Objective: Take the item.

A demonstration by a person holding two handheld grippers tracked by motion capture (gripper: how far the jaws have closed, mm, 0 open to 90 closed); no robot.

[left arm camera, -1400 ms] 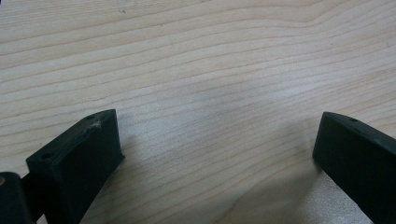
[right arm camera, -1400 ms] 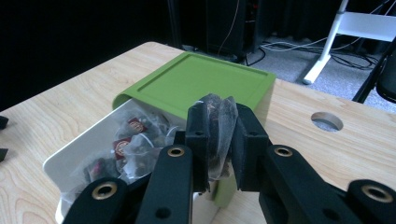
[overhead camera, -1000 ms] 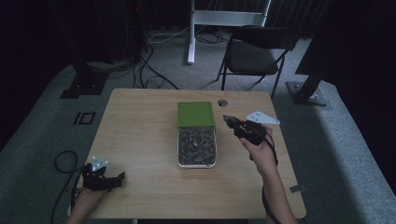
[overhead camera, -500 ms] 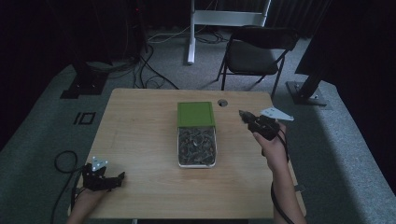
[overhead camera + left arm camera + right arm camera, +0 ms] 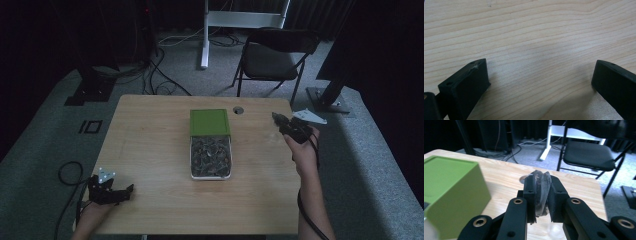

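While the right gripper [image 5: 278, 119] hangs over the table's [image 5: 150, 150] far right part, near the edge, its jaws are clamped on a dark, thin, crinkled piece [image 5: 541, 192], which stands upright between the pads in the right gripper view. That piece is held above the wood, to the right of the green box [image 5: 209, 122] and near the round hole [image 5: 238, 110]. Just in front of the box sits a clear tray [image 5: 210, 176] full of similar dark pieces. The left gripper [image 5: 120, 194] rests at the near left corner, its jaws wide apart over bare wood with nothing between them.
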